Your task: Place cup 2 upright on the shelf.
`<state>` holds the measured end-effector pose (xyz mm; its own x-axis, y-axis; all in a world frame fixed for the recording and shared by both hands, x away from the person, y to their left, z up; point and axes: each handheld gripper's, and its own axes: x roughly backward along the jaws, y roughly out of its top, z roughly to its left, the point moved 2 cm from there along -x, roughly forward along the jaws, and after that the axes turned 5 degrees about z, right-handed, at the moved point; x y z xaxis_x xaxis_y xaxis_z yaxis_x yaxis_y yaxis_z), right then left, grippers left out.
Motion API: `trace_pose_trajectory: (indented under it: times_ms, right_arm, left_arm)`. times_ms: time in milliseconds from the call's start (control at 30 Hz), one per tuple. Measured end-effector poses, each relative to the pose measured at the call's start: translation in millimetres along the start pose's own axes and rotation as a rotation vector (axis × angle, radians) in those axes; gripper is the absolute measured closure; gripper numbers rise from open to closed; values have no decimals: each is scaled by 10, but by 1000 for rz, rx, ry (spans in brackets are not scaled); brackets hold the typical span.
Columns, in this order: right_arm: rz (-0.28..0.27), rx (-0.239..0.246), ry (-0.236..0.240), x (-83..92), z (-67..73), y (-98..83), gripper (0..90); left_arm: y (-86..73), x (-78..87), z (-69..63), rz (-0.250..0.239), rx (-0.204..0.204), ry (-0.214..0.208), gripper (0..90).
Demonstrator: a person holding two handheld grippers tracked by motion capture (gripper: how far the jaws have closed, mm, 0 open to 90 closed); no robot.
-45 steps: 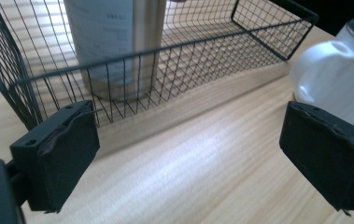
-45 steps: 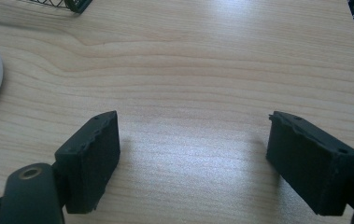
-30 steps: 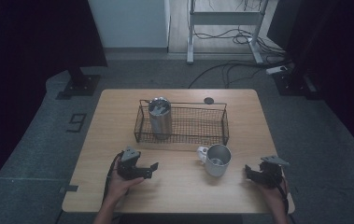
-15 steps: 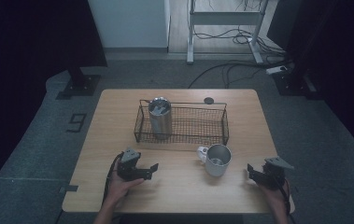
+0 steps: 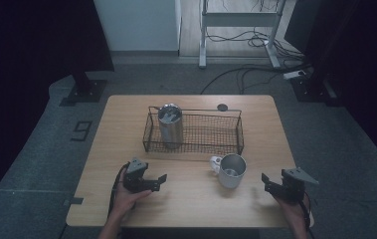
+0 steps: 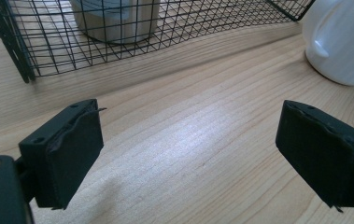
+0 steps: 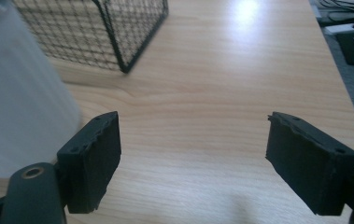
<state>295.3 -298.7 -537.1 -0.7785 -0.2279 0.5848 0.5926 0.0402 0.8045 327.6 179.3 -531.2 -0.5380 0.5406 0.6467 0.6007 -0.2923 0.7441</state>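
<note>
A white mug (image 5: 232, 171) stands upright on the wooden table (image 5: 191, 209), just in front of a black wire basket (image 5: 196, 148). A steel cup (image 5: 170, 124) stands inside the basket at its left end. My left gripper (image 5: 162, 180) rests near the front left, pointing right toward the mug, its jaws open over bare wood (image 6: 188, 126). The mug (image 6: 343, 42) and the basket (image 6: 20, 65) lie beyond it. My right gripper (image 5: 265, 181) hovers at the front right, pointing left, open with nothing between its jaws (image 7: 193, 135). The mug (image 7: 20, 102) is blurred at its left.
A small black disc (image 5: 222, 107) lies on the table behind the basket. The basket's corner (image 7: 114, 42) stands ahead of the right gripper. Beyond the table are a dark stand, cables and a metal frame on the grey floor.
The right gripper has lifted a little off the table. The left gripper, the mug and the basket have not moved.
</note>
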Motion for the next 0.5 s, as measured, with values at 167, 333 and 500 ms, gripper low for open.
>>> trace_pose_trajectory:
  times_ms: [167,333,500]
  right_arm:
    - [-21,4,46,53,86,39,177]
    - [-52,14,93,130,203,97,175]
    - [-67,30,136,192,312,136,168]
  left_arm:
    - [-6,-17,-24,9,-6,-6,75]
    - [-14,-17,-29,10,-5,-11,75]
    - [-26,-20,-29,13,0,-13,75]
